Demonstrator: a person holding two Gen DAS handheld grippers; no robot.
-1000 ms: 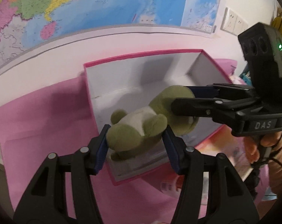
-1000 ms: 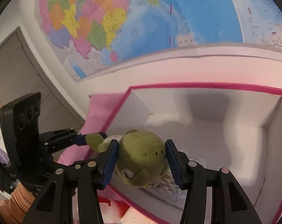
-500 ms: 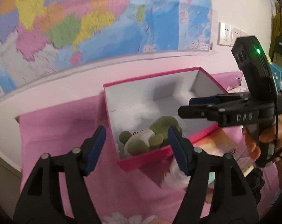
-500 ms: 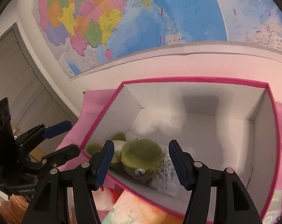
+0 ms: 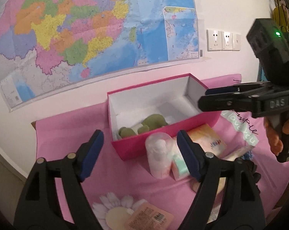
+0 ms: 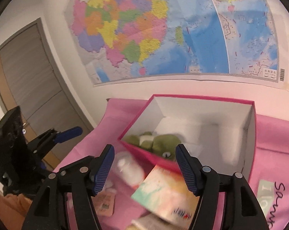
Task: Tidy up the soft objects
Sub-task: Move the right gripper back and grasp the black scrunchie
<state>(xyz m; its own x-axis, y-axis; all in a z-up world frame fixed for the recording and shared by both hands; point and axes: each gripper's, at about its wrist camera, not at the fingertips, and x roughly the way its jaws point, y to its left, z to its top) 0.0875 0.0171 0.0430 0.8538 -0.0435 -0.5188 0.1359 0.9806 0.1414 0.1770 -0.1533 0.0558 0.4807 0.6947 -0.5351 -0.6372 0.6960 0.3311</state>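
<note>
A green plush frog (image 5: 144, 125) lies in the near left corner of a pink box with white inside (image 5: 163, 95); it also shows in the right wrist view (image 6: 159, 143), inside the box (image 6: 247, 134). My left gripper (image 5: 139, 153) is open and empty, back from the box and above the pink cloth. My right gripper (image 6: 144, 166) is open and empty, held above the packs in front of the box; it shows side-on in the left wrist view (image 5: 209, 98). The left gripper shows at the left of the right wrist view (image 6: 68, 132).
A clear bag of cotton balls (image 5: 158, 153), an orange-white tissue pack (image 5: 209, 143) and a green-white pack (image 5: 180, 165) lie before the box on the pink tablecloth (image 5: 68, 134). An orange sachet (image 5: 150, 219) lies near me. A wall map (image 5: 87, 28) hangs behind.
Both grippers opened and let go of the frog, which now lies in the box. Both have pulled back and up, away from the box.
</note>
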